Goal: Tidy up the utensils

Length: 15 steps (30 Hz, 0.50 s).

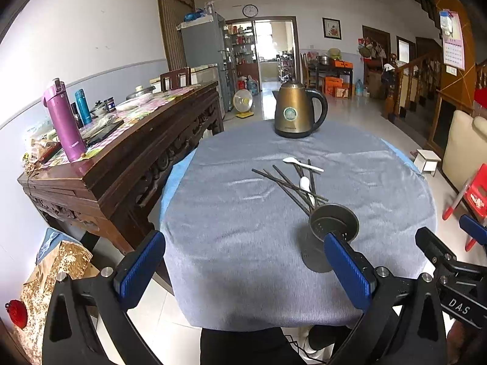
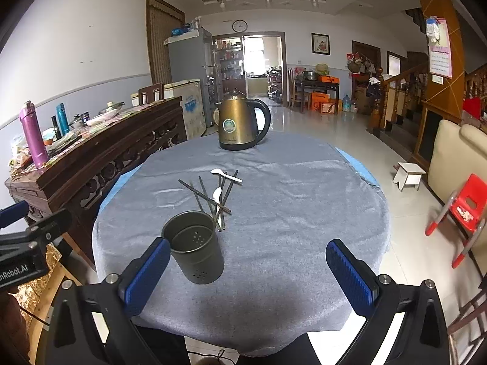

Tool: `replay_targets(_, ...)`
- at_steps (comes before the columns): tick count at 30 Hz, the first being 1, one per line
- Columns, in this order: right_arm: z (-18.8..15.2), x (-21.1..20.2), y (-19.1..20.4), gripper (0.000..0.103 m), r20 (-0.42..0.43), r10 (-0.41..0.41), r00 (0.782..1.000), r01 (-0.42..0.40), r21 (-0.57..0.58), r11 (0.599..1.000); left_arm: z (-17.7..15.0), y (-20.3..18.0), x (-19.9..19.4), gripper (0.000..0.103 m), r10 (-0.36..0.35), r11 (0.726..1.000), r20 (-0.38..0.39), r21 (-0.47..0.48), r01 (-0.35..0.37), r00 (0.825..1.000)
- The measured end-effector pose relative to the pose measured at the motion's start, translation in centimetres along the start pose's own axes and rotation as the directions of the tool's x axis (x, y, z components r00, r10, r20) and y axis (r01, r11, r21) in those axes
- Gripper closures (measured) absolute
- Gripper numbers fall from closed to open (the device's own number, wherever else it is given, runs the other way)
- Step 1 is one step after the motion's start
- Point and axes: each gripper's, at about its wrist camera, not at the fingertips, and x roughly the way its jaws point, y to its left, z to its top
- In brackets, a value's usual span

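Observation:
A dark metal utensil holder point(image 1: 330, 234) stands upright and empty on the grey tablecloth point(image 1: 243, 213); it also shows in the right wrist view point(image 2: 194, 252). Behind it lie several dark chopsticks point(image 1: 289, 185) and two white spoons point(image 1: 301, 163), loose and crossed; they also show in the right wrist view as chopsticks point(image 2: 210, 197) and spoons point(image 2: 226, 175). My left gripper point(image 1: 243, 264) is open and empty over the table's near edge, left of the holder. My right gripper point(image 2: 248, 270) is open and empty, right of the holder.
A gold electric kettle point(image 1: 296, 111) stands at the table's far side. A dark wooden sideboard point(image 1: 121, 152) with flasks and dishes runs along the left. A red child's chair point(image 2: 459, 210) and a small white stool point(image 2: 409, 175) stand on the floor to the right.

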Motion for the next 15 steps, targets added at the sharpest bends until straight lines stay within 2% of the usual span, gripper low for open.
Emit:
replay_targets(8, -0.5, 1.3, -0.7, 0.000, -0.055, -0.028, 0.998, 0.029, 0.023, 0.999, -0.6, -0.8, 1.2, 0.000, -0.014, 1.000, -0.052, 0.021, 0.015, 0.999)
replay_targets(15, -0.9, 1.7, -0.7, 0.000, -0.068, -0.025, 0.997, 0.026, 0.020, 0.999, -0.8, -0.8, 1.4, 0.000, -0.020, 0.999, -0.056, 0.026, 0.021, 0.998)
